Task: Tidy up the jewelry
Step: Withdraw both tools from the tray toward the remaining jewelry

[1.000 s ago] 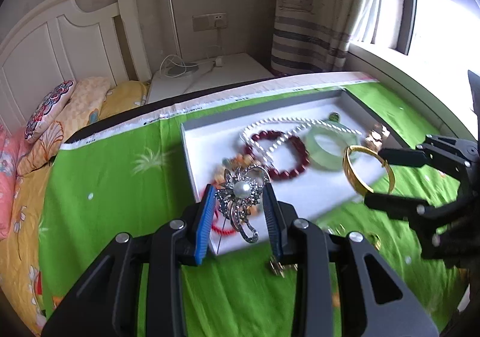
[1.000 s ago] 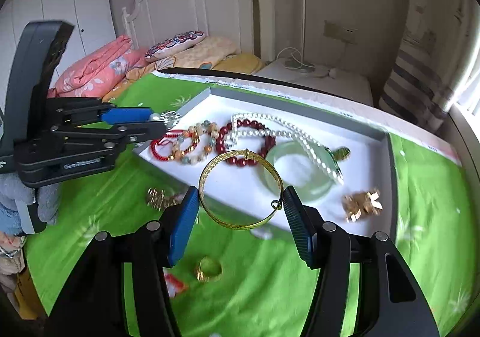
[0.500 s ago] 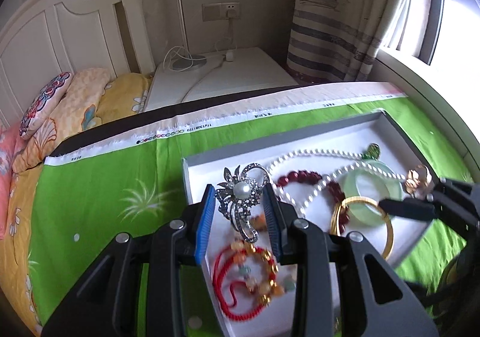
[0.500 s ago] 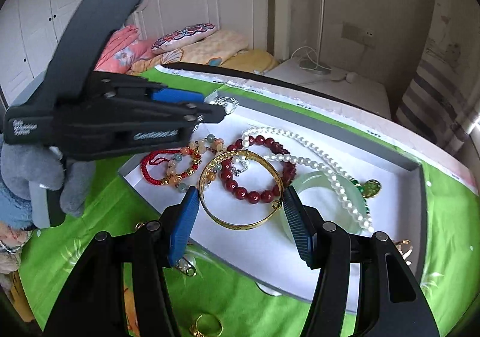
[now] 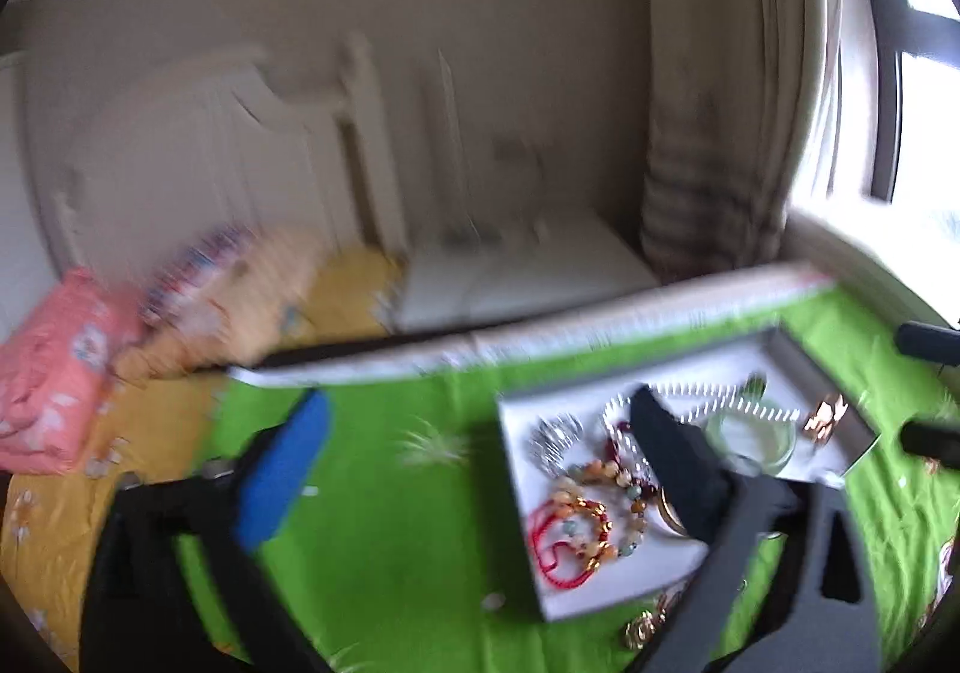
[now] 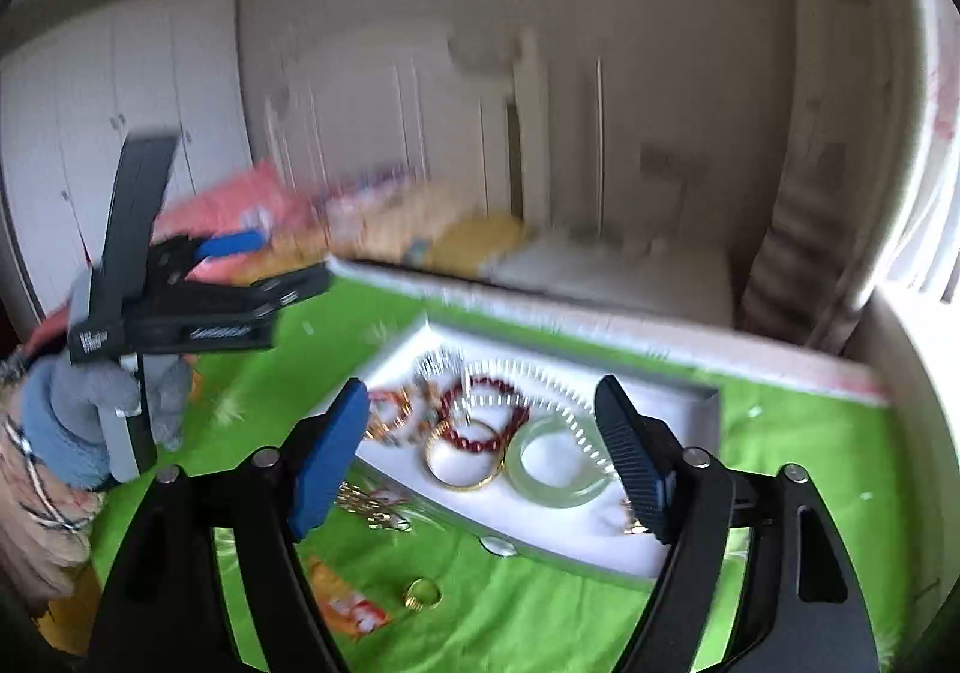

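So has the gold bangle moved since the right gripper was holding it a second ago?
Yes. The gold bangle now lies in the white tray, beside the jade bangle, and the right gripper is open above it.

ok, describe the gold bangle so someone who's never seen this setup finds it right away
Start at the shallow white tray on the green patterned cloth. In the right wrist view, look near its front edge, between a dark red bead bracelet and a pale green translucent jade bangle. The gold bangle is the plain, smooth metal ring with no beads, touching the red one.
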The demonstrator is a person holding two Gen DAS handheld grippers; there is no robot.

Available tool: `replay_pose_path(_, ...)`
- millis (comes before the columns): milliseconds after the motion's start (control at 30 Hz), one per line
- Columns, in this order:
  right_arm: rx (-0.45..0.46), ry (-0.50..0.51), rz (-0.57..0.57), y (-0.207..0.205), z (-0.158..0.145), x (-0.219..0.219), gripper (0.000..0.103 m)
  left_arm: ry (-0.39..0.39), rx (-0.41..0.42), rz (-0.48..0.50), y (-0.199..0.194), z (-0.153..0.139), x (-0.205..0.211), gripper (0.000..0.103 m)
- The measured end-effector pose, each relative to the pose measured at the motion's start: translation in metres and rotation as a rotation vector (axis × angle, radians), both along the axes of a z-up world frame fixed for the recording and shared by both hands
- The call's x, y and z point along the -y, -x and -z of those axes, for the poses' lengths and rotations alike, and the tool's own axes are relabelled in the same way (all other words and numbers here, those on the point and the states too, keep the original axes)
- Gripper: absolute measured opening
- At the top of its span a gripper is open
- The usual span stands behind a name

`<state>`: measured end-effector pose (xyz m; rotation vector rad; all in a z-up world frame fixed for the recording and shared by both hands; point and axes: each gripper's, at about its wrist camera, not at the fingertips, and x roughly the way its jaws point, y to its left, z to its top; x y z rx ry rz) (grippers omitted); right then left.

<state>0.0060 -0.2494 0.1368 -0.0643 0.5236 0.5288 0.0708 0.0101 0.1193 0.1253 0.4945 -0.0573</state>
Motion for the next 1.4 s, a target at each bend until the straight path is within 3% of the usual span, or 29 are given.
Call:
replay_pose_path(100, -0.018, 0.007, 0.013, 0.017, 0.006, 0.009, 0.077, 0.026, -0.014, -0.001, 0.036, 0.003, -0.008, 0.101)
replay_pose_path(267, -0.119, 0.052, 0.006, 0.038, 0.045, -0.001, 0.077, 0.099, -0.094, -0.029, 0.084, 0.043, -0.014, 0.101)
replay_pose_path(433, -0.185, 0.101, -0.016, 0.055, 0.071, -0.015, 0.077, 0.121, -0.23, -0.028, 0.109, 0.09, -0.013, 0.101)
replay_pose_path(600, -0.209, 0.157, -0.042, 0.067, 0.082, -0.027, 0.077, 0.163, -0.286, 0.004, 0.119, 0.105, -0.016, 0.101)
replay_pose_path(700, -0.24, 0.191, -0.052, 0.067, 0.095, -0.033, 0.077, 0.233, -0.33, 0.03, 0.116, 0.115, -0.024, 0.101)
replay_pose_path(867, -0.291, 0.179, -0.026, 0.055, 0.108, -0.031, 0.077, 0.314, -0.344, 0.089, 0.112, 0.116, -0.029, 0.101)
replay_pose_path(1100, -0.301, 0.196, -0.04, 0.055, 0.111, -0.035, 0.077, 0.375, -0.362, 0.086, 0.108, 0.118, -0.036, 0.101)
replay_pose_path(1300, -0.33, 0.067, -0.019, 0.05, 0.105, -0.011, 0.077, 0.421, -0.298, 0.099, 0.118, 0.112, -0.045, 0.101)
replay_pose_path(1400, -0.341, 0.114, 0.001, 0.047, 0.107, -0.017, 0.077, 0.461, -0.28, 0.097, 0.12, 0.11, -0.053, 0.101)
